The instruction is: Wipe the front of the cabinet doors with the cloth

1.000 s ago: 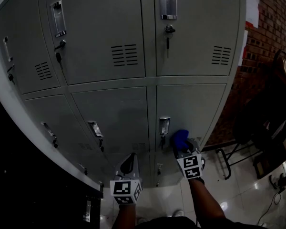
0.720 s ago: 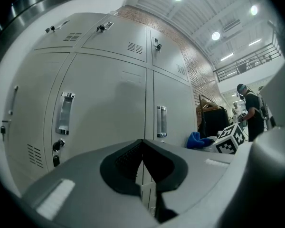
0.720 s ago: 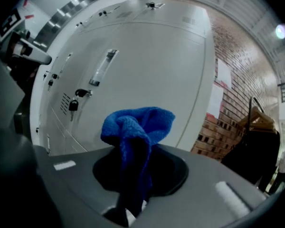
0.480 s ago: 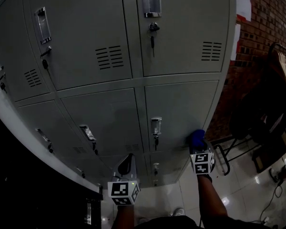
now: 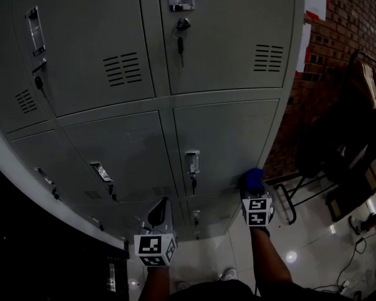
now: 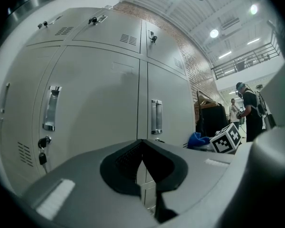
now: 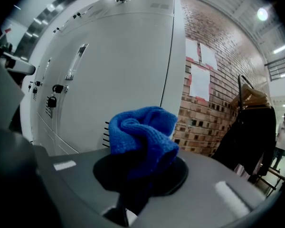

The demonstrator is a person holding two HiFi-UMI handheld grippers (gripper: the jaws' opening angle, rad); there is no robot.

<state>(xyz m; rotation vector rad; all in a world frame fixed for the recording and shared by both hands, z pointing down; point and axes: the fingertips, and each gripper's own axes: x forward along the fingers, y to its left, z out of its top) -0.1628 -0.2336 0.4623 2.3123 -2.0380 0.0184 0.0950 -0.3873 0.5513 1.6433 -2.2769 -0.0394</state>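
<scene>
Grey metal cabinet doors (image 5: 225,137) fill the head view, with handles, keys and vent slots. My right gripper (image 5: 253,187) is shut on a bunched blue cloth (image 5: 253,178), low at the right edge of the lower right door. In the right gripper view the cloth (image 7: 142,137) bulges out of the jaws, close to the pale door (image 7: 128,70). My left gripper (image 5: 158,216) hangs lower left, shut and empty, short of the doors. Seen from the left gripper view, its tips (image 6: 142,158) meet before the doors (image 6: 99,108), and the cloth (image 6: 198,139) shows at right.
A brick wall (image 5: 344,36) stands right of the cabinet. A dark chair with draped clothing (image 5: 344,149) sits on the glossy tiled floor (image 5: 313,256) at the right. A dark low object (image 5: 25,262) borders the cabinet at lower left. A person (image 6: 249,110) stands far off.
My right gripper has carried the cloth rightward across the lower door to its right edge, then a little left and down. The left gripper has stayed low and shut.
</scene>
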